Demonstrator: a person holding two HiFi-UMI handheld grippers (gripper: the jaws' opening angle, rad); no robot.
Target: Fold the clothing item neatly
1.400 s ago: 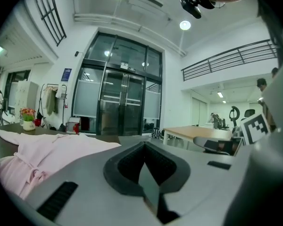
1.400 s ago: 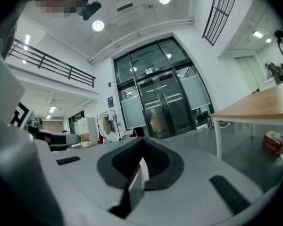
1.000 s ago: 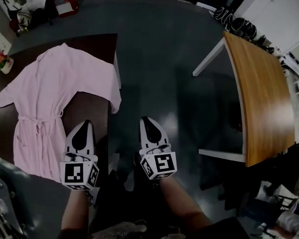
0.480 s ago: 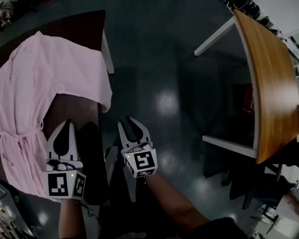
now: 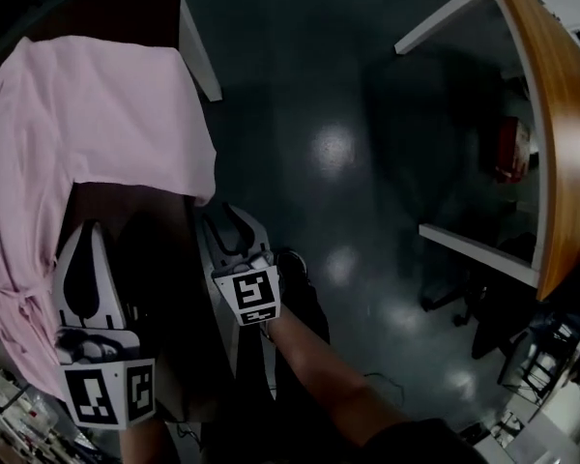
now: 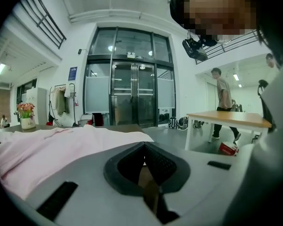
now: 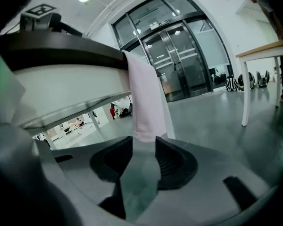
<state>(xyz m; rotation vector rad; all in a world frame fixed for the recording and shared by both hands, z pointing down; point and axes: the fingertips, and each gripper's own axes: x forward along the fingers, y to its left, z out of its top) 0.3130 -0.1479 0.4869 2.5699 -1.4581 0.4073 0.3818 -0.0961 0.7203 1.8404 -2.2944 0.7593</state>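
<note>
Two grippers in hand, both at the near end of the dark table (image 5: 135, 8).

Item: pink robe (image 5: 87, 114). It lies spread open on the table top, unfolded, and covers most of the table's left part. One sleeve (image 7: 144, 98) spills over the table's right edge and hangs free below the top, near the white table leg (image 5: 198, 51).

Left gripper (image 5: 85, 235): over the table's near end, just beside the robe's lower part. Its jaws are pressed together tip to tip, with nothing between them. The left gripper view looks low across the table top, with pink cloth filling the left of the frame.

Right gripper (image 5: 230, 218): off the table, beside its right edge and lower than the top, over the grey floor (image 5: 348, 162). My jaws there stand apart and have just been opening. In the right gripper view the sleeve's hem hangs in line with the gap at the tips. The pads do not press on it. I cannot tell whether the cloth sits inside the gap or just beyond it.

Surroundings: a wooden table (image 5: 561, 114) stands well apart from the dark table, across the floor to its right.
</note>
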